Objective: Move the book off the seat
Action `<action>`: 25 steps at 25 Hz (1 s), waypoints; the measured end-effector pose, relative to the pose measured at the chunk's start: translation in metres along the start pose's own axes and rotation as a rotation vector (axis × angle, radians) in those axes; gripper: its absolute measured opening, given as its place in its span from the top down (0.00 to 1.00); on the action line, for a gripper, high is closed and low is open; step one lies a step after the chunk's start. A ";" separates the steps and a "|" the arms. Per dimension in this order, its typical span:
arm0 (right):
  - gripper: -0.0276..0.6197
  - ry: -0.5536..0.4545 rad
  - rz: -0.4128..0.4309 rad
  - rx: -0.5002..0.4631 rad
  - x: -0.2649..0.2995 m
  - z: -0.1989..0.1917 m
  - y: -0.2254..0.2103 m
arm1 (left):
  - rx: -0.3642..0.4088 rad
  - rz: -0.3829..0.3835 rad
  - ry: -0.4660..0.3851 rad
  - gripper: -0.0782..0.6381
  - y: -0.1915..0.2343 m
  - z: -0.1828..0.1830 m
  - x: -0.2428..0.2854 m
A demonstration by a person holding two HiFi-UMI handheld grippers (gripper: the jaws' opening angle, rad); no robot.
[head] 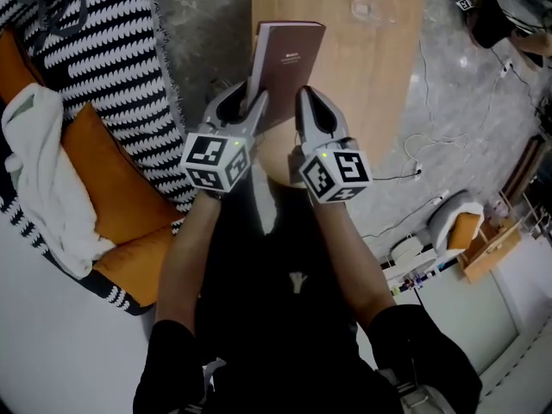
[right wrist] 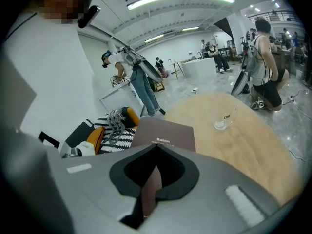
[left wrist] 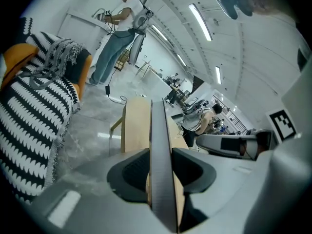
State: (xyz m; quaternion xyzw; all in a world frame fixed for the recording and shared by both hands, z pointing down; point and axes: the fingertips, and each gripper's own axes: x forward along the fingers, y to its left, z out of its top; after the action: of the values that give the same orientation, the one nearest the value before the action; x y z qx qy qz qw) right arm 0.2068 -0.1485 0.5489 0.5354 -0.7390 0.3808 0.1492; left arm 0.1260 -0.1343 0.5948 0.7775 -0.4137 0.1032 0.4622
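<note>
Two grippers: your left gripper (head: 252, 102) and right gripper (head: 308, 102) sit side by side just in front of you, both on the near edge of the book.
Left jaws: clamped on the book, which runs edge-on between the pads.
Right jaws: closed on the lower edge of the brown cover.
Book: the brown book (head: 289, 63) is off the seat, held over the near end of the table with its cover facing you; you cannot tell whether it touches the tabletop.
Table: the pale wooden table (head: 384, 84) is bare apart from a small clear glass dish (head: 362, 9) toward its far end.
Seat: the seat (head: 129, 222) lies to your left, orange cushions under a black-and-white striped throw (head: 103, 59), with a white cloth (head: 43, 171) on top.
Floor: grey marbled floor (head: 466, 102) spreads around the table.
Room: you are in a large white hall with strip lights (right wrist: 148, 0) on the ceiling; a person (left wrist: 119, 33) stands at a white counter beyond the seat, and other people are further back.
</note>
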 end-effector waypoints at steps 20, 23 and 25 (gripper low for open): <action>0.95 0.089 -0.012 0.000 0.033 -0.043 -0.005 | -0.113 -0.011 0.040 0.67 0.046 -0.040 0.023; 0.95 0.103 -0.016 0.002 0.035 -0.048 -0.008 | -0.139 -0.012 0.043 0.67 0.051 -0.044 0.028; 0.95 0.108 -0.019 0.006 0.037 -0.050 -0.010 | -0.157 -0.019 0.051 0.67 0.056 -0.049 0.035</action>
State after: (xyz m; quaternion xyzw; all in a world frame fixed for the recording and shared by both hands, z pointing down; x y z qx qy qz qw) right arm 0.1925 -0.1387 0.6099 0.5215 -0.7236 0.4100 0.1908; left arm 0.1177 -0.1267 0.6757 0.7401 -0.4011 0.0857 0.5329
